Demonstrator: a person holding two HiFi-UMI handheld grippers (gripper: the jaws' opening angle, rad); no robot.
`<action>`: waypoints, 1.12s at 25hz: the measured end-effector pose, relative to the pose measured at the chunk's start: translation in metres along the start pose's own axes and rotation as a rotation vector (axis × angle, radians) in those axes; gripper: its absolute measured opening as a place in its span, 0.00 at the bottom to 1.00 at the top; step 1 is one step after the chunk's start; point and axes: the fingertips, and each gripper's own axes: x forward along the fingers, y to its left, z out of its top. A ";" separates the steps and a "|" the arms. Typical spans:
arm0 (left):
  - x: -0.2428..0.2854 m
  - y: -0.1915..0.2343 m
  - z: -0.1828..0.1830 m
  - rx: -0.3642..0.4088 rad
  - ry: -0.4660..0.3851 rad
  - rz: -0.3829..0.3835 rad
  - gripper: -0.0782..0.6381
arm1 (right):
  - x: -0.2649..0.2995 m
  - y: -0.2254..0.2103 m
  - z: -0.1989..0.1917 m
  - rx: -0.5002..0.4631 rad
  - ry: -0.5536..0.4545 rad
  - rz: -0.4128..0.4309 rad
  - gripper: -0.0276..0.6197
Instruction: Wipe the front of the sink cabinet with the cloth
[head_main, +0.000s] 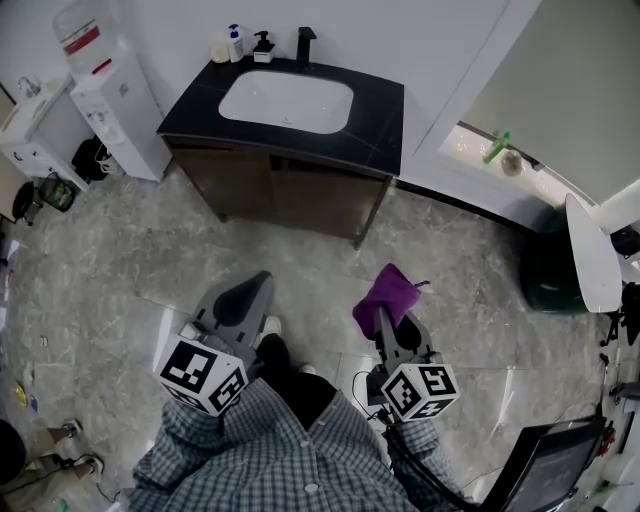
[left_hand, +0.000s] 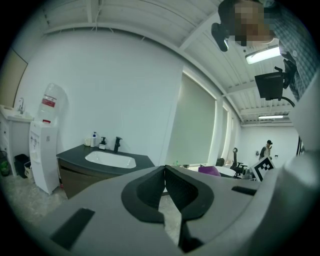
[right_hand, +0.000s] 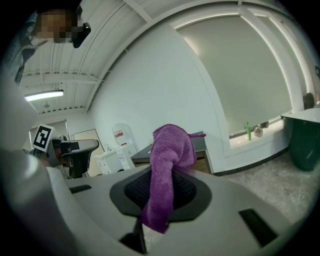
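The right gripper (head_main: 392, 325) is clenched on the purple cloth (right_hand: 169, 146). A thick fold stands up past the jaw tips and a tail hangs below them. The left gripper (left_hand: 164, 170) has its jaws pressed together with nothing between them. Both are held low over the floor, well apart from the sink cabinet (head_main: 285, 190), which stands against the far wall under its black countertop (head_main: 380, 110).

The step in hand looks like the approach, and no wiping has begun. To do it well, the right gripper should come in square to the brown front so the bunched fold meets the panel before the hard jaw tips do. A start just under the countertop's front edge, then overlapping side-to-side passes down to the bottom edge, would cover both corners. The grip should stay firm so the cloth doesn't drag out. The left gripper is best kept aside.
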 end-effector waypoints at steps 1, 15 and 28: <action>0.004 0.007 0.000 -0.002 -0.001 0.003 0.12 | 0.007 0.001 0.001 -0.009 0.003 0.002 0.16; 0.067 0.155 0.027 -0.038 0.013 0.041 0.12 | 0.191 0.044 0.030 -0.065 0.045 0.066 0.16; 0.120 0.281 -0.001 -0.125 0.058 0.043 0.12 | 0.347 0.073 0.010 -0.177 0.133 0.123 0.16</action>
